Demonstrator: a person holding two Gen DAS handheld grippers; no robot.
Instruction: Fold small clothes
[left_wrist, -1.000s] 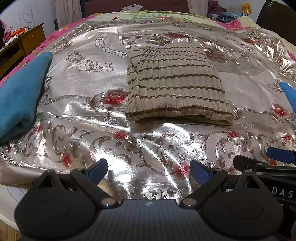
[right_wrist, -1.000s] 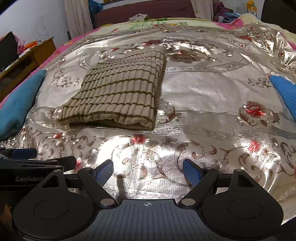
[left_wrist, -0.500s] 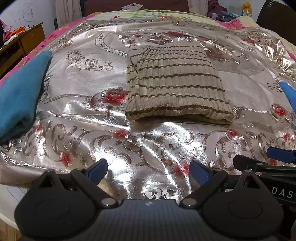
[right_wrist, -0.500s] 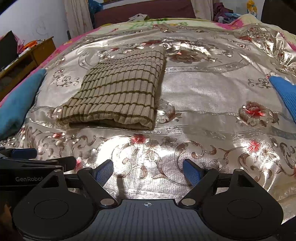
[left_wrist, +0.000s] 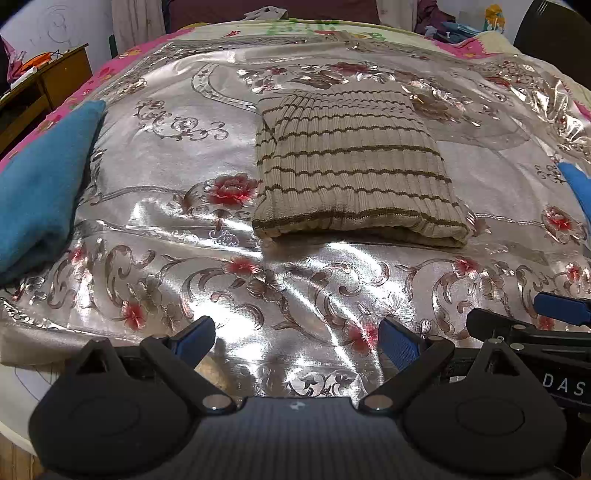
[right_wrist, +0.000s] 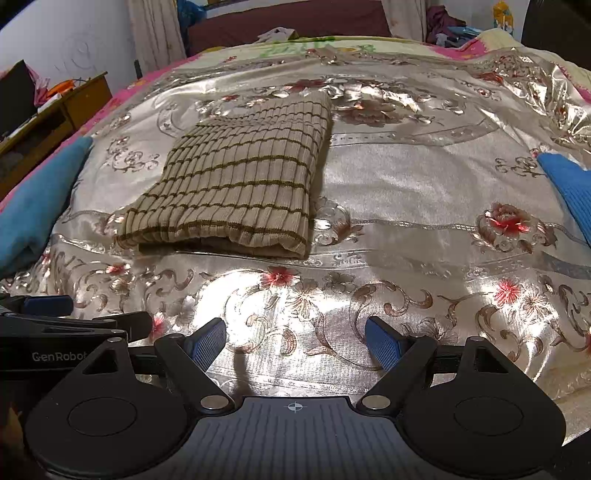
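1. Left wrist view: left gripper (left_wrist: 295, 338) hangs low over the near edge of the bed (left_wrist: 155, 236), fingers spread wide, grasping nothing.
2. Right wrist view: right gripper (right_wrist: 295, 341) likewise released and empty, level with the left one, which shows at that view's left edge.
3. Striped knit garment (left_wrist: 354, 166) lies mid-bed as a compact folded rectangle, well apart from both grippers; fold looks finished, so both likely sit back because nothing needs holding.
4. Its thick folded edge faces the cameras, layers stacked flat and neat.
5. Teal cloth (left_wrist: 37, 184) bunched at the bed's left side; blue cloth (right_wrist: 569, 184) at the right edge. Either may be the next piece, cannot tell.
6. Shiny floral bedspread between grippers and garment is bare, nothing blocks a reach.
7. Wooden cabinet (right_wrist: 55, 114) stands off the bed's left, clutter behind the far end; neither in the way.
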